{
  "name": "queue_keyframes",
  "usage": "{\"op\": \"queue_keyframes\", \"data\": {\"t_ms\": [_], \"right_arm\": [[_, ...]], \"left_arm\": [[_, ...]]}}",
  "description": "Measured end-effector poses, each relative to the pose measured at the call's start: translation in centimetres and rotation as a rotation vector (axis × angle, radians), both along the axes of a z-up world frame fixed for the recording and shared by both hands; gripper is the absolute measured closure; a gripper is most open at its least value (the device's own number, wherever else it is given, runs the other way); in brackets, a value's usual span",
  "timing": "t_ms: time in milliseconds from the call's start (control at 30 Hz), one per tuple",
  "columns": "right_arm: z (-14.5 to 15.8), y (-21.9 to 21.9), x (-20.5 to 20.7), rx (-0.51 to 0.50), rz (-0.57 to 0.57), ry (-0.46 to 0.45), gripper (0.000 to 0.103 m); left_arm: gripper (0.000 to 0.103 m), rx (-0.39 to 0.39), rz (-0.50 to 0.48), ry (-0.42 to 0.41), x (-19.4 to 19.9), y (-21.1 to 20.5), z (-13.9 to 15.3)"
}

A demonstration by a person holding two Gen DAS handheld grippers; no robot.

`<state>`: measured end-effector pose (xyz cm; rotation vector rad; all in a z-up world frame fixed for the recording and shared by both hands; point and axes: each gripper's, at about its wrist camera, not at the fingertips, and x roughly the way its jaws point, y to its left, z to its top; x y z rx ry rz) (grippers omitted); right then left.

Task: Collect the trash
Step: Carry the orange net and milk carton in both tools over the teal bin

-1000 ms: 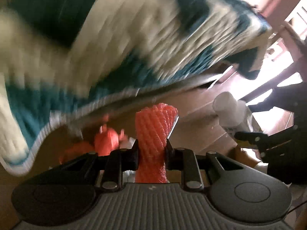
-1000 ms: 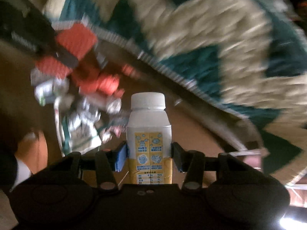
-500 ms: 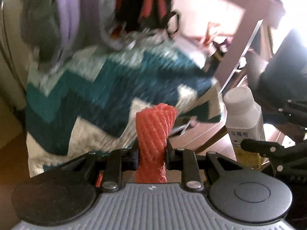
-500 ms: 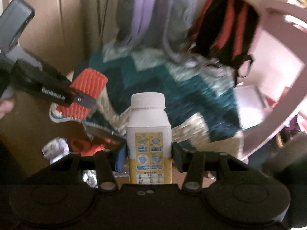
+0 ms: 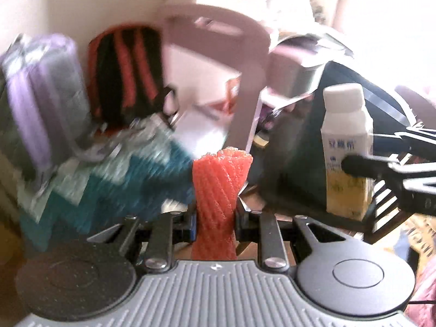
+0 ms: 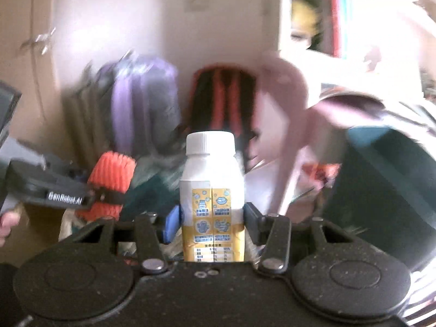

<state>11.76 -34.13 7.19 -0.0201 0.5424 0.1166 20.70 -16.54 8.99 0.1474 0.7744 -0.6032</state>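
Both hands are loaded: left gripper point(image 5: 215, 222) clamps the red net point(image 5: 220, 188), right gripper point(image 6: 212, 222) the bottle point(image 6: 211, 190). Carrying step, I'd say; next needs a bin, none visible.

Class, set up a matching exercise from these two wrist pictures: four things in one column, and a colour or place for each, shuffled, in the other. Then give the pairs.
Things:
1. foam net
2. bottle
3. backpack
4. blanket

Descriptions:
A. black with red stripes
B. teal and white zigzag
C. in the left gripper
D. in the right gripper

Pairs: 1-C, 2-D, 3-A, 4-B
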Motion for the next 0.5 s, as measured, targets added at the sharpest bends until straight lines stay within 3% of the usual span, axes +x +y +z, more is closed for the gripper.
{"op": "queue_keyframes", "data": {"t_ms": [233,333,500], "right_arm": [[6.7,-9.0,-0.6,0.014,-0.150,-0.118,0.055],[7.9,-12.5,-0.7,0.006,-0.220,-0.147,0.055],[7.4,-17.5,0.1,0.004,-0.320,-0.132,0.055]], "left_arm": [[0.080,-0.017,-0.126,-0.081,-0.5,-10.6,5.9],[0.080,-0.037,-0.167,-0.105,-0.4,-14.4,7.8],[0.080,-0.056,-0.231,-0.132,0.3,-20.7,9.8]]}}
